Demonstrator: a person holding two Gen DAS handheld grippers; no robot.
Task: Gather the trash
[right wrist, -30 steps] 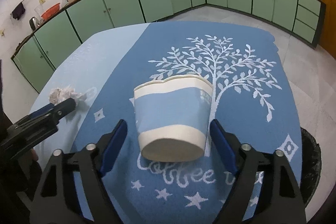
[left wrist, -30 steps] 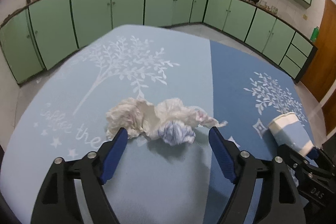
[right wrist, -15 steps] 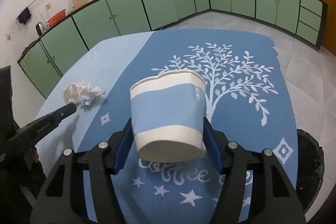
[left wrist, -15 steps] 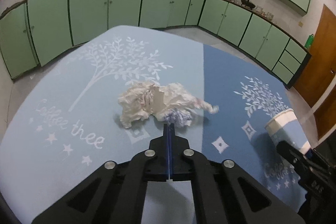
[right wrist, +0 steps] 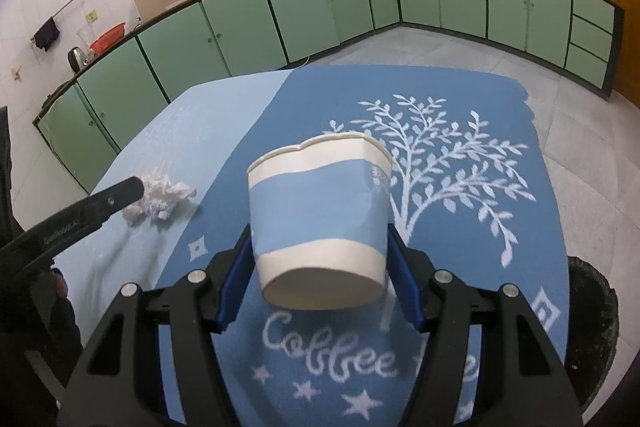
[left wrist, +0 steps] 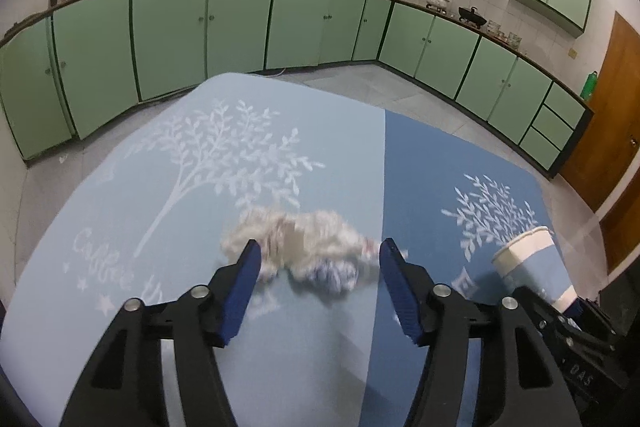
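A crumpled white tissue wad (left wrist: 304, 247) lies on the light blue half of the tablecloth; it also shows in the right wrist view (right wrist: 158, 197). My left gripper (left wrist: 320, 267) is open, its blue pads on either side of the wad's near edge. My right gripper (right wrist: 320, 263) is shut on a blue and white paper cup (right wrist: 320, 223), tilted with its mouth away from me and held above the dark blue cloth. The cup also shows at the right in the left wrist view (left wrist: 532, 273).
The table (right wrist: 460, 99) wears a two-tone blue cloth with white trees. A black bin (right wrist: 592, 327) stands on the floor by the table's right edge. Green cabinets (left wrist: 240, 27) line the walls beyond.
My left gripper shut short of the tissue, then opened again and moved forward around it. My right gripper closed on the cup and lifted it.
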